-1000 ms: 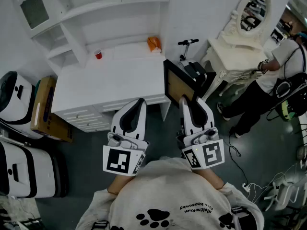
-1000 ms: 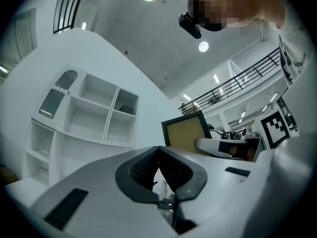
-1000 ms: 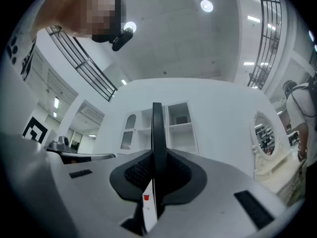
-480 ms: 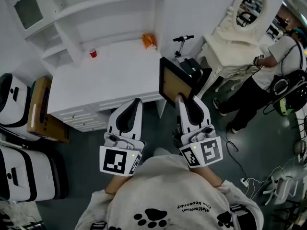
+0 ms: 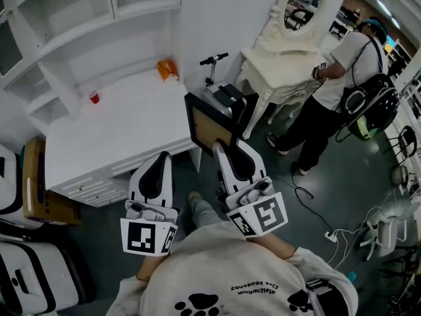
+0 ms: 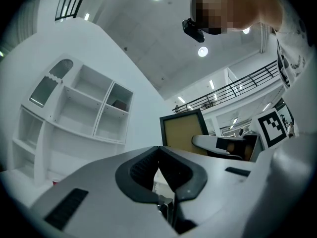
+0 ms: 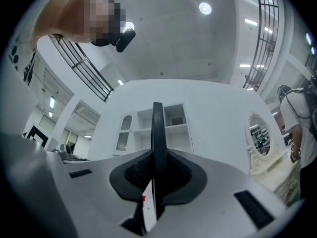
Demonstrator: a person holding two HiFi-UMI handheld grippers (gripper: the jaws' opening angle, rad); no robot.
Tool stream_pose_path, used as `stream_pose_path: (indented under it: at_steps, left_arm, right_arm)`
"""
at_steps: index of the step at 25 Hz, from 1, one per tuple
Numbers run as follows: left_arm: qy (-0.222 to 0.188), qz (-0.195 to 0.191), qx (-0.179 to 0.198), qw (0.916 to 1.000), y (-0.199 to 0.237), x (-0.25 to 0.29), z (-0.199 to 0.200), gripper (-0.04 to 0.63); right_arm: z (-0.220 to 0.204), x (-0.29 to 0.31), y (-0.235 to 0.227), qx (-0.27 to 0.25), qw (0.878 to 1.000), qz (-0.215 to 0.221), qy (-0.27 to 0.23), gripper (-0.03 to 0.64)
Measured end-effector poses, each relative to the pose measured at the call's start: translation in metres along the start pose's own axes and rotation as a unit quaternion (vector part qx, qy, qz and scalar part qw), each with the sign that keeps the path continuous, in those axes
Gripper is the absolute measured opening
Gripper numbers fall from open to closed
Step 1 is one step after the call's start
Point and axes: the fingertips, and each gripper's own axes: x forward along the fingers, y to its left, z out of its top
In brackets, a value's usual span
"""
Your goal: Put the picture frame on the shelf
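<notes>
The picture frame (image 5: pixel 209 121) has a black border and a tan back, and it stands upright in the air past the desk's right end. My right gripper (image 5: pixel 222 148) is shut on its lower edge. In the right gripper view the frame (image 7: pixel 158 133) shows edge-on between the pads. My left gripper (image 5: pixel 160 155) hovers beside it over the floor, shut and with nothing in it. From the left gripper view I see the frame (image 6: pixel 182 130) to the right. The white shelf unit (image 5: pixel 72 18) rises behind the desk, also in view as the shelf unit (image 7: pixel 158 120).
A white desk (image 5: pixel 118 133) carries a red cup (image 5: pixel 94 96) and an orange bag (image 5: pixel 166 68). A scooter (image 5: pixel 216 60) and a white vanity with a mirror (image 5: pixel 296 25) stand to the right, with a person (image 5: pixel 335 84) at it. A cardboard box (image 5: pixel 36 189) sits on the left.
The view has swung right: the desk and shelves slid left in the picture, and the vanity and the person came further in. The right gripper still holds the frame upright.
</notes>
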Motion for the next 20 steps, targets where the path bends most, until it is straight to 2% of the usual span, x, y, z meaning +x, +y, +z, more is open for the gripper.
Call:
stream_pose_path:
  at_steps: [8,20]
  left_arm:
    - [-0.013,-0.023,-0.003,0.9997,0.012,0.050,-0.005,0.020]
    - [-0.009,0.015,0.013,0.9998,0.093,0.145,-0.015,0.020]
  right_arm:
    - [0.000,0.037,-0.029,-0.014,1.000,-0.001,-0.010,0.067]
    - [-0.029,0.149,-0.084,0.010,0.999,0.023,-0.020,0.067]
